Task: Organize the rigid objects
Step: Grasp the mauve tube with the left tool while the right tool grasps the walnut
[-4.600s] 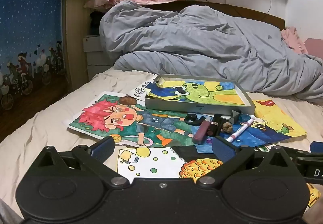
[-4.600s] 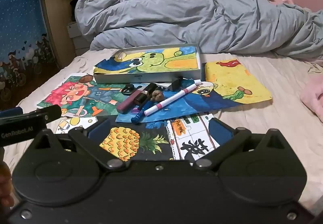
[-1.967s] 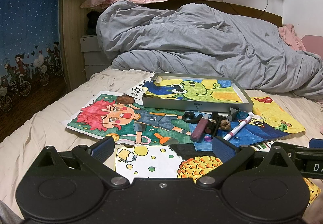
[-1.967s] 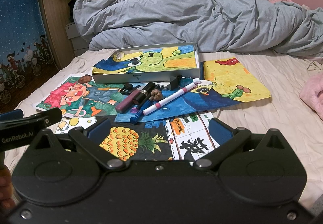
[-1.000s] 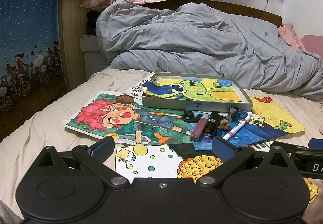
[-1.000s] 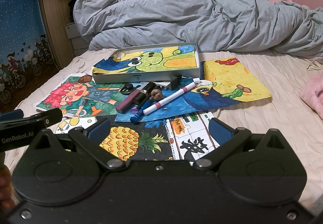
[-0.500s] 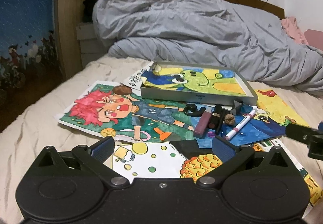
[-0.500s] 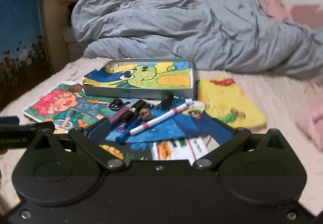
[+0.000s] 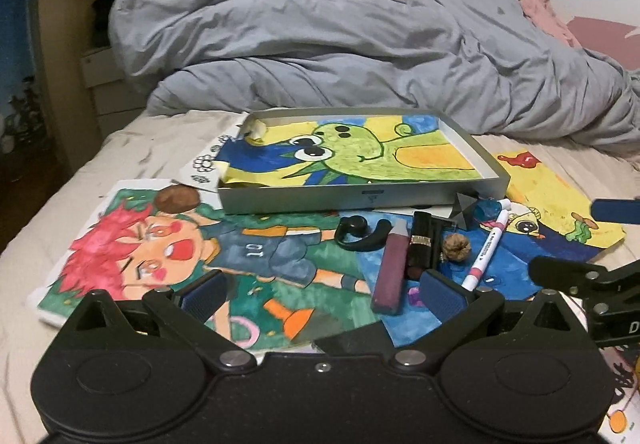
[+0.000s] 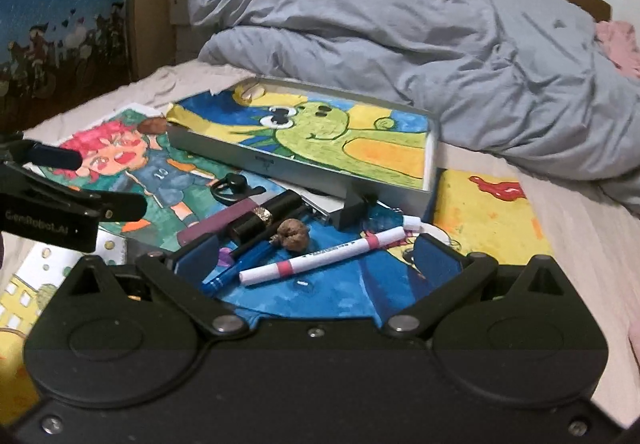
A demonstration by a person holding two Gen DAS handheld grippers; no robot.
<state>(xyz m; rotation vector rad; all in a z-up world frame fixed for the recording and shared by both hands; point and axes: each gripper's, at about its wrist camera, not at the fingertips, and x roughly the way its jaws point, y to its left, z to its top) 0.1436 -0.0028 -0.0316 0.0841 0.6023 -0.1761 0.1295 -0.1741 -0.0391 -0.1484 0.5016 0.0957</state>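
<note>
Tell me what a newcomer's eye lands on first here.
First, the shallow grey tray lined with a bright green frog drawing, lying mid-bed before the rumpled grey duvet. Left of it lies the red-haired cartoon boy painting. Just in front of the tray sits a clutter including a white pink-banded marker, a maroon tube and a walnut.

The bed (image 9: 132, 140) has a pale beige sheet, and a crumpled grey duvet (image 9: 360, 44) lies across its far part. In front of the duvet several colourful drawings are spread directly on the sheet: one with a red-haired boy (image 9: 160, 248) on the left, a blue one (image 10: 320, 284) in the middle and a yellow one (image 10: 492, 216) on the right. A pink cloth (image 10: 618, 40) lies at the far right edge of the bed, just beside the duvet.
</note>
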